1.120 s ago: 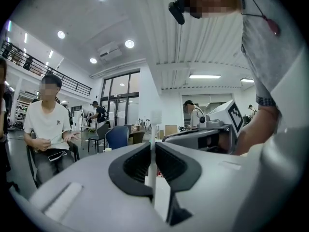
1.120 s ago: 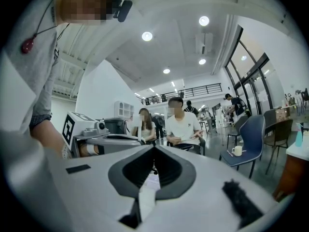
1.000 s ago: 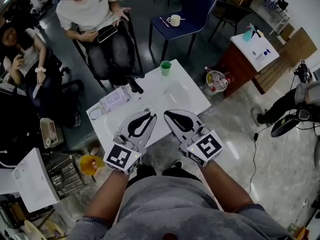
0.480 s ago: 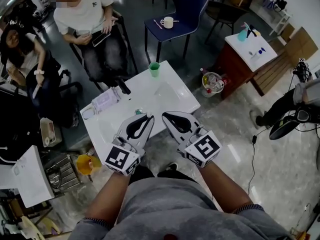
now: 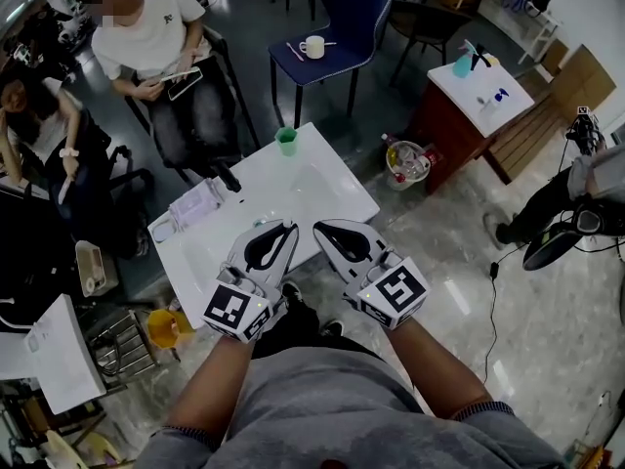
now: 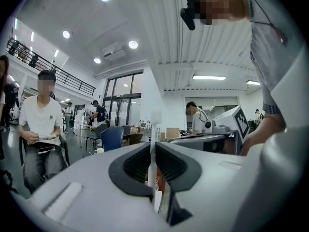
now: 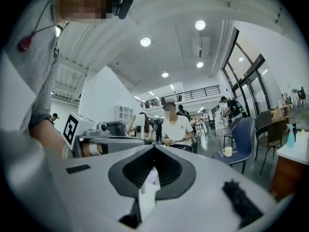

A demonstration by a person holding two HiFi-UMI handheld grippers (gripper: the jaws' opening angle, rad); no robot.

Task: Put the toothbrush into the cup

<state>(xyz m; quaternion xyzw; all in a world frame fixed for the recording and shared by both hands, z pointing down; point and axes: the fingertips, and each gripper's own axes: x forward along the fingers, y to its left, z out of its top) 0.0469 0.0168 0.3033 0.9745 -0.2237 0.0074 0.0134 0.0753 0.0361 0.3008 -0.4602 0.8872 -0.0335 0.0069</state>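
A green cup (image 5: 286,141) stands at the far edge of the white table (image 5: 322,189). My left gripper (image 5: 290,226) hovers level over the table's near part, shut on a thin white toothbrush (image 6: 152,127) that stands upright between its jaws. In the head view the brush is too small to make out. Close beside it on the right is my right gripper (image 5: 318,229), its jaws closed tip to tip with nothing in them. In the right gripper view the same white stick (image 7: 140,122) rises at the end of the left gripper (image 7: 96,137), left of my right gripper (image 7: 153,147).
A clear pouch (image 5: 195,206) and a black object (image 5: 227,177) lie on the table's left side. Seated people (image 5: 146,37) are beyond it at the left. A blue chair with a white mug (image 5: 312,47), a bin (image 5: 408,159) and a brown cabinet (image 5: 479,91) stand behind.
Both grippers have travelled together, side by side; the table and green cup have slid left in the head view. The jaws of both look unchanged.
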